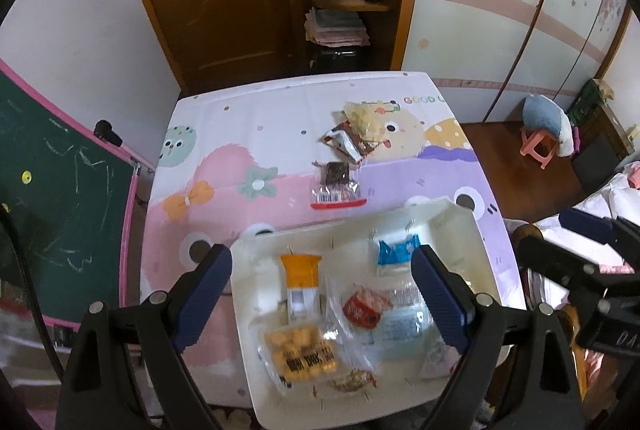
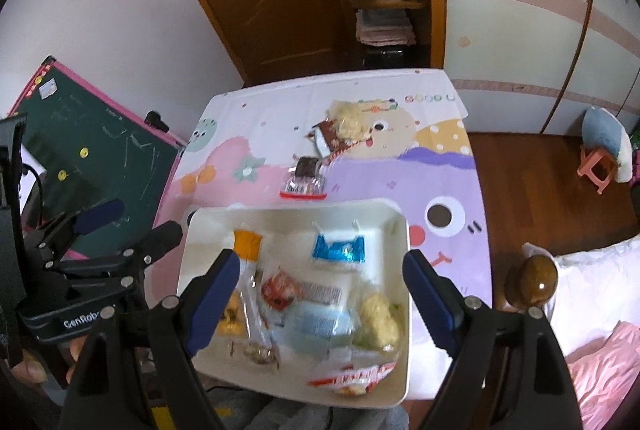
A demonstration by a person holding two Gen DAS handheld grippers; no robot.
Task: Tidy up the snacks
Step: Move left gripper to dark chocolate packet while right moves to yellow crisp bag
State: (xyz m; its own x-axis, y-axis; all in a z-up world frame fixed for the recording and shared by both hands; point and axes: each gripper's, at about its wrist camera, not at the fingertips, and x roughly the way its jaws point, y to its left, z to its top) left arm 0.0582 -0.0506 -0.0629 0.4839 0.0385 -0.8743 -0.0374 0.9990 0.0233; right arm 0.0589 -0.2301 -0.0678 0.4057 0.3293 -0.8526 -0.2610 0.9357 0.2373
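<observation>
Left gripper (image 1: 322, 294) fills the bottom of the left wrist view, fingers (image 1: 206, 294) spread wide, nothing between the pads, hovering over the white tray (image 1: 448, 218). Right gripper (image 2: 324, 296) same in its own view: fingers (image 2: 214, 300) wide apart, empty, above the tray.

Tray sits at the near edge of the tabletop (image 1: 248, 118), lower centre of frame. Inside, left to right in the left wrist view: orange-topped packet (image 1: 301, 270), clear pack of yellow puffs (image 1: 298, 352) below it, red-wrapped snack (image 1: 362, 308) mid-tray, blue-and-white packet (image 1: 394, 250) upper right. Right wrist view also shows a pale yellow snack bag (image 2: 380, 318) and a red-and-white packet (image 2: 352, 376) at the tray's lower right.

Still on the tabletop past the tray, centre of frame: dark brownie pack with red edge (image 1: 337, 186) just beyond the far rim, then brown-and-silver wrapper (image 1: 344, 142) touching a bag of pale yellow chips (image 1: 366, 118) farther back.

Chalkboard (image 1: 60, 198) at frame left.
</observation>
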